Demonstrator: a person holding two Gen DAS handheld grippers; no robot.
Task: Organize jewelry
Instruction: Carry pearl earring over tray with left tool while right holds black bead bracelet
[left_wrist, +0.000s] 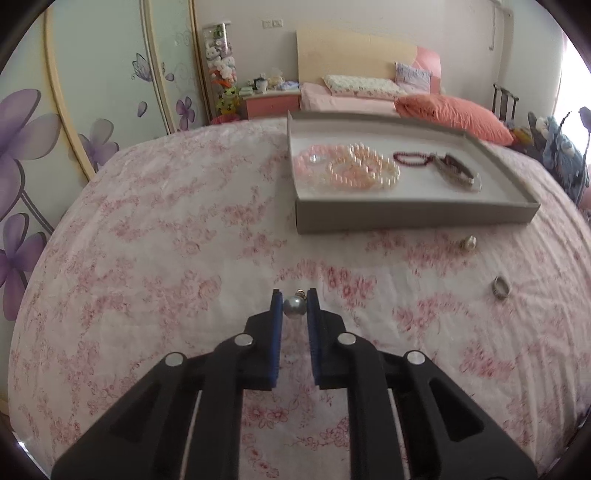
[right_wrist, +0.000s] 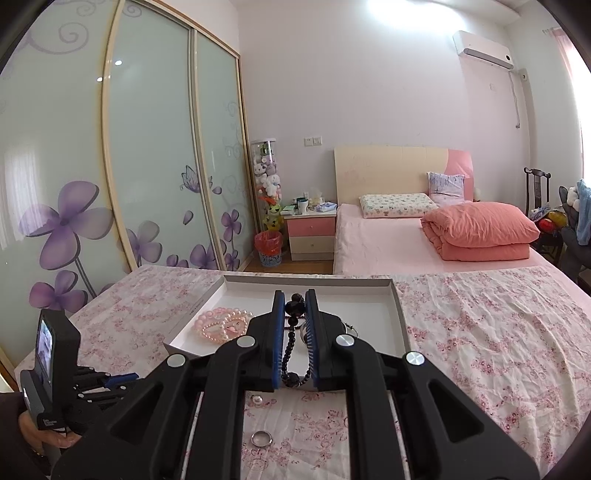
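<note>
1. Nearest my left lens: left gripper (left_wrist: 294, 308), blue pads clenched on a grey pearl earring (left_wrist: 294, 307) with a small gold fitting showing at its top. Pearl sits at the very fingertips, low over the floral bedsheet (left_wrist: 166, 240).
2. Ahead and to the right on the sheet: grey tray (left_wrist: 413, 214), shallow, open-topped.
3. Inside the tray, left part: pink and cream pearl bracelets (left_wrist: 347, 168) heaped together, touching. Right of them a dark red bead strand (left_wrist: 412, 158), then a brownish band (left_wrist: 458, 171) lying beside it.
4. Loose on the sheet, outside the tray near its front right corner: one pale pearl piece (left_wrist: 468, 243); nearer me, a silver ring (left_wrist: 501, 287). The two lie apart.
5. Right gripper (right_wrist: 294, 325): clamped on a black bead strand (right_wrist: 291, 332), which hangs down between the pads, larger beads at top and bottom. It hovers above the tray's near edge.
6. Behind the right fingers, partly hidden: something with a thin metal hoop; cannot tell what.
7. Right view also shows my left-hand rig at lower left, screen lit.
8. Background: second bed with folded coral quilt (right_wrist: 480, 229), wardrobe doors with purple flowers (right_wrist: 66, 221).
</note>
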